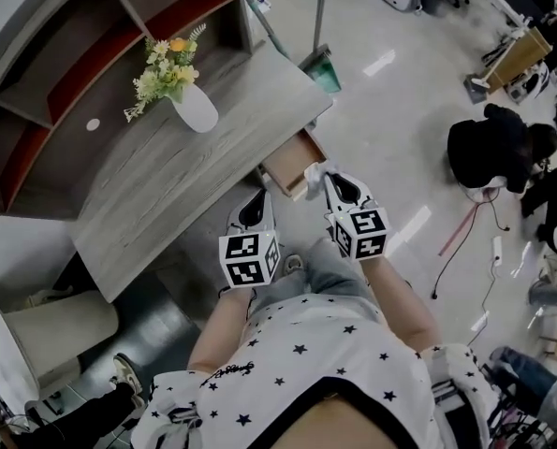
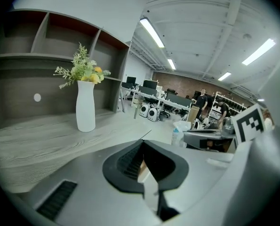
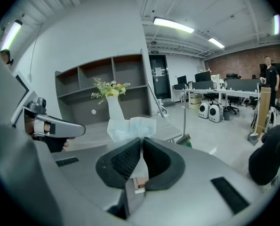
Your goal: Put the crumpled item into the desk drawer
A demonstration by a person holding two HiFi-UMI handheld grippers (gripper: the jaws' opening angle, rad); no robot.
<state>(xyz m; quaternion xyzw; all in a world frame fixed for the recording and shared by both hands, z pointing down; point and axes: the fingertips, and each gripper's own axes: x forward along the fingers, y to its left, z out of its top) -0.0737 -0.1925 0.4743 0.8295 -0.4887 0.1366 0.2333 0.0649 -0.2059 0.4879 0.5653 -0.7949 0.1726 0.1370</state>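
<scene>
The right gripper (image 3: 140,144) is clenched on the wad (image 3: 130,127), a pale, crumpled bit of thin stuff. It bunches out just past the jaw tips, with a narrow strip pinched between the pads. From above, the wad (image 1: 316,170) hangs at the front of that gripper (image 1: 330,183), right over the near corner of the open drawer (image 1: 290,160). I can't tell whether it touches the wood.

The left gripper (image 2: 143,146) has its jaws closed together with nothing in them. It sits just to the left of the right one, roughly level with it, and its tips (image 1: 256,204) are near the drawer's front. In the right gripper view it pokes in from the left edge (image 3: 52,126).

The drawer is pulled out from under the desk (image 1: 156,181), directly ahead of both grippers. Further ahead of them and off to the left, a white vase (image 1: 196,108) with yellow and green flowers (image 1: 166,73) stands upright on the desktop. Behind the vase are the desk's shelves (image 1: 91,54).
</scene>
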